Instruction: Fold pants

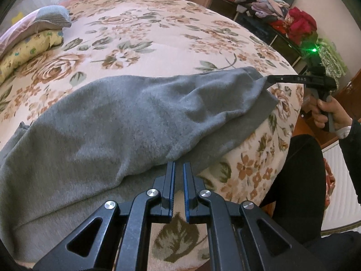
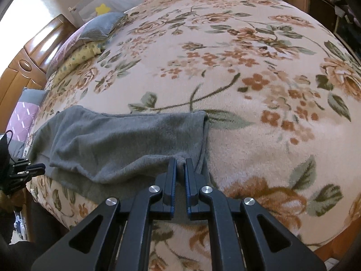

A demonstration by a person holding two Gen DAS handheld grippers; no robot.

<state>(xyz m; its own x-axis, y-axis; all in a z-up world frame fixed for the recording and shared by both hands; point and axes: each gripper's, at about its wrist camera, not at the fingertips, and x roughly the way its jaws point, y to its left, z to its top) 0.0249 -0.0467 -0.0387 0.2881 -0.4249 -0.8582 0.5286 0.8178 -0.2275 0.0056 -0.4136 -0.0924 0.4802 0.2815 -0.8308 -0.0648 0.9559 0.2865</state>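
Observation:
Grey pants (image 1: 117, 122) lie along the near edge of a bed with a floral blanket (image 1: 158, 36), one leg folded over the other. My left gripper (image 1: 179, 164) has its jaws nearly shut at the near edge of the pants, on the fabric as far as I can tell. My right gripper (image 2: 181, 161) is shut on the hem corner of the pants (image 2: 126, 140). The right gripper also shows in the left wrist view (image 1: 269, 79), pinching the far end of the leg. The left gripper shows at the left edge of the right wrist view (image 2: 41, 166).
Pillows (image 1: 33, 36) are stacked at the head of the bed. A dark shelf with piled clothes (image 1: 282, 15) stands past the foot. The person's dark-clad leg (image 1: 300, 176) is beside the bed edge. A wooden headboard (image 2: 27, 58) is at left.

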